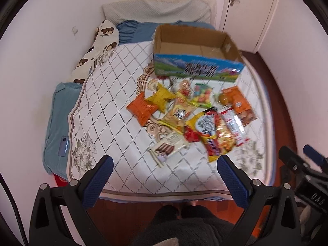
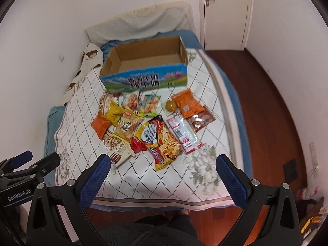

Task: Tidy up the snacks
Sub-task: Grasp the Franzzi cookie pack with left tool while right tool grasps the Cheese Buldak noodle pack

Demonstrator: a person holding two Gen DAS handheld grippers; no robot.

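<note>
A bed with a white quilted cover marked in dark diamond lines fills most of both views, set against a white wall, with a dark wood floor to its right and a white door beyond. At the far end of the bed sits an open cardboard box with a blue and green printed front; nothing shows inside it. A cream pillow with brown bears lies along the wall side.

In front of the box, near the middle of the bed, a loose heap of snack packets is spread out, several overlapping. The largest is a yellow and red noodle packet. Just to its right lies a long red and white wrapper, then an orange packet partly over a brown one. To the left are a small yellow packet, an orange packet and, nearest the viewer, a white biscuit pack. A small round yellow item, possibly a jelly cup, sits beside the orange packet; the blur makes it hard to tell.

The left gripper and the right gripper hover above the near edge of the bed, each with its blue-padded fingers spread wide apart and gripping nothing.
</note>
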